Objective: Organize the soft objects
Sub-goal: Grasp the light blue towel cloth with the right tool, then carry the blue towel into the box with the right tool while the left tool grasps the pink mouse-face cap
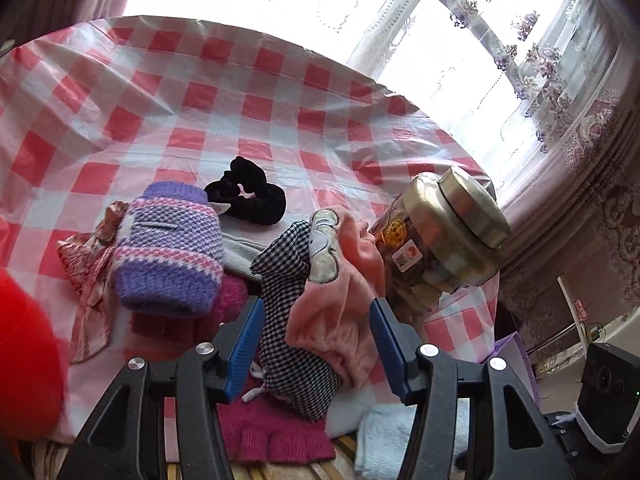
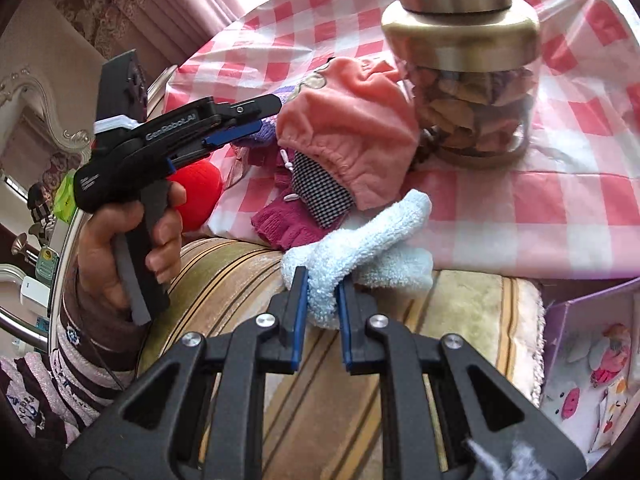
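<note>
Right wrist view is showing the right gripper clenching a pale blue fluffy sock, blue pads pinching the bunched end while the rest of it is draping across the edge of the red-and-white checked tablecloth onto a striped cushion. To the left, a hand is holding the left gripper, which is aiming into the pile. From the left wrist view, that left gripper is standing released, jaws apart on either side of a pink fleece garment with a black-and-white checked lining; whether the pads are touching it I cannot tell, but they are not pressing on it. As for progress, sorting is looking barely started: a purple striped knit piece, a magenta fingerless glove, a black velvet scrunchie and a patterned satin cloth are all lying jumbled together beside a gold-lidded glass jar. A purple box is sitting open at lower right, perhaps the destination. Nearly everything is waiting to be sorted.
</note>
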### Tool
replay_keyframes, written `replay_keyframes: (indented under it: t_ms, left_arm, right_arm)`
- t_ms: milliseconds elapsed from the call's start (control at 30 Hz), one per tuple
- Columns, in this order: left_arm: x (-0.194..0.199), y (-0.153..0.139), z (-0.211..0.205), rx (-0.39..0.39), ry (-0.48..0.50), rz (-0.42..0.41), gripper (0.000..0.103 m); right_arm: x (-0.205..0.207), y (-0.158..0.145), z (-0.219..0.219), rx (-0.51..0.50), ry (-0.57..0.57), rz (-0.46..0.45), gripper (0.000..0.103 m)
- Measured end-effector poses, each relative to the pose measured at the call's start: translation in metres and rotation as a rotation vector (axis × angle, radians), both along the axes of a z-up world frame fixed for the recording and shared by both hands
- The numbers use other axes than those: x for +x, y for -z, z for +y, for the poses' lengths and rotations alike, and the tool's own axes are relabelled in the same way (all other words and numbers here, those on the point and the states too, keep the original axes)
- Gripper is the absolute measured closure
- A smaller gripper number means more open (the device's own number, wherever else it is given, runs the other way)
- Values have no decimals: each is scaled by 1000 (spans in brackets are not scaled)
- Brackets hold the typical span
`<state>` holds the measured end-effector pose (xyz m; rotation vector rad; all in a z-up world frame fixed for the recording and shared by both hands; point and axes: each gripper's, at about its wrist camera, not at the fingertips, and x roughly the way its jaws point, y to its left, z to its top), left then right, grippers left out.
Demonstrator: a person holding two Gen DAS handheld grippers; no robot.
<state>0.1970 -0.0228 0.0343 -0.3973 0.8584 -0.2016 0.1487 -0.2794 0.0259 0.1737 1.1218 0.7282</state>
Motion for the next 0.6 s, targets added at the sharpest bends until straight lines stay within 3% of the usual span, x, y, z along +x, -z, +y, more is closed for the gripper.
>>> replay_keyframes:
  t_ms: [100, 167, 233, 600]
  left_arm:
    - [17, 5, -12, 46, 25, 26, 68]
    - [23, 6, -21, 87, 40, 28, 88]
    - [21, 2, -26, 114, 34, 12, 97]
    - [-9, -43, -39, 136, 16, -115, 99]
  right_arm:
    - [-2, -2, -29, 24, 53, 6, 85]
    - [-4, -5, -49, 28, 92, 0, 85]
    - [-8, -10, -71, 26, 133, -11, 85]
    - [-28, -18, -193, -27, 375, -32, 85]
